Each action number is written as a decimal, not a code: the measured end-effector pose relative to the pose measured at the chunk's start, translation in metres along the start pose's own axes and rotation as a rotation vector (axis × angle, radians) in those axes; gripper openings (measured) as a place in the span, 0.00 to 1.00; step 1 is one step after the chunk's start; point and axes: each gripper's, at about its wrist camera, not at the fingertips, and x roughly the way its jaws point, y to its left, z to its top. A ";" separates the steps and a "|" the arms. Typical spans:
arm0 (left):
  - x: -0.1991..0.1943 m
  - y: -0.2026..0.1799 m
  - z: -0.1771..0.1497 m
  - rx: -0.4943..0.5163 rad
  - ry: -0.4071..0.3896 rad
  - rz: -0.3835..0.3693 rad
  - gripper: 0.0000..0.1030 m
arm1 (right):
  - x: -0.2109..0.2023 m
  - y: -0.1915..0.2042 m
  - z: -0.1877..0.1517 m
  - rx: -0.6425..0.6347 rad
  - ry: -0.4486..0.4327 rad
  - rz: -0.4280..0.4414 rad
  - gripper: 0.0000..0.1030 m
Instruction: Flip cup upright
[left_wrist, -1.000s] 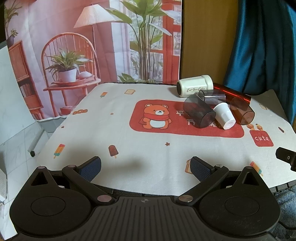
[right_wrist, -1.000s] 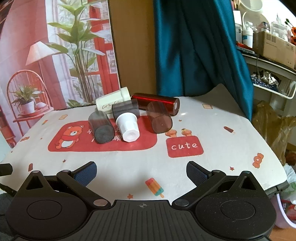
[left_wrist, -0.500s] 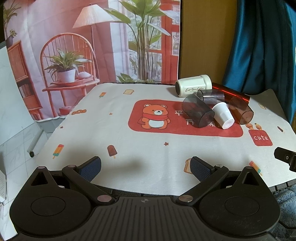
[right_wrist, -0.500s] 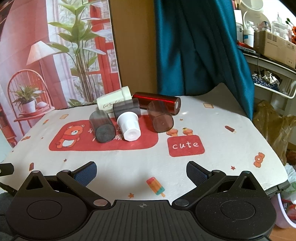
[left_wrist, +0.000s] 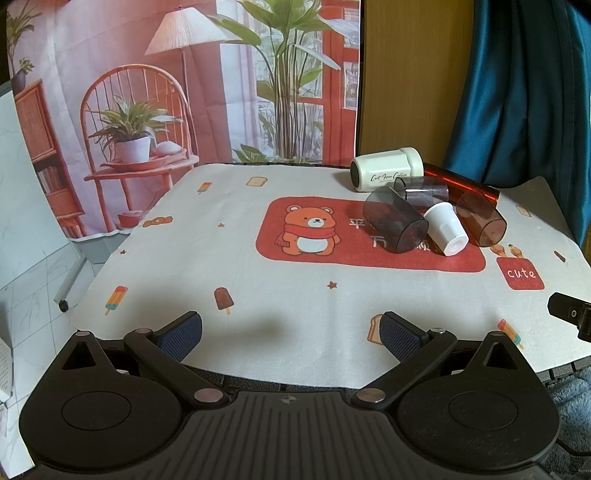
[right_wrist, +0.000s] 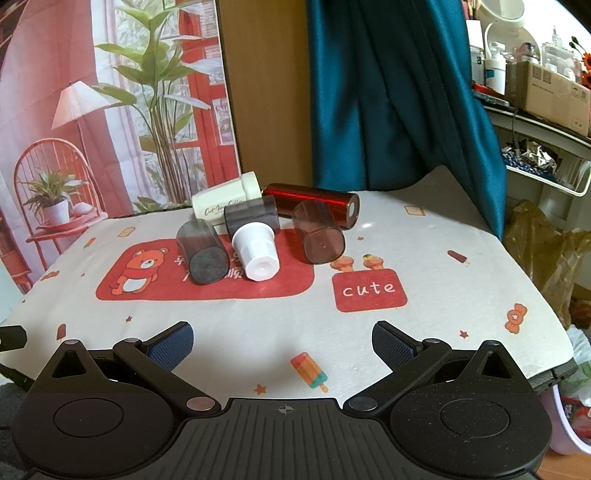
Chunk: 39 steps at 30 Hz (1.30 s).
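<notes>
Several cups lie on their sides in a cluster on the bear-print mat. A small white cup lies between a smoky grey cup and a brown translucent cup. Behind them are a second grey cup, a cream cup with script and a red metallic cylinder. The white cup also shows in the left wrist view. My left gripper and my right gripper are both open and empty, over the mat's near edge, well short of the cups.
A printed backdrop hangs behind the table, with a teal curtain at the back right. Shelves with boxes and a plastic bag stand off the right edge. The right gripper's tip shows at the left view's right edge.
Both views have shifted slightly; the cups sit a little lower and nearer in the right wrist view. Both grippers stay open and no cup has moved.
</notes>
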 end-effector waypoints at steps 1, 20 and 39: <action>0.000 0.000 0.000 0.000 0.000 0.000 1.00 | 0.000 0.000 0.000 0.000 0.000 0.000 1.00; 0.002 0.000 -0.002 0.003 0.014 -0.005 1.00 | 0.001 -0.001 -0.002 0.002 0.002 -0.002 1.00; 0.008 0.004 0.000 -0.009 0.039 -0.021 1.00 | 0.006 -0.009 -0.004 0.060 -0.008 0.025 1.00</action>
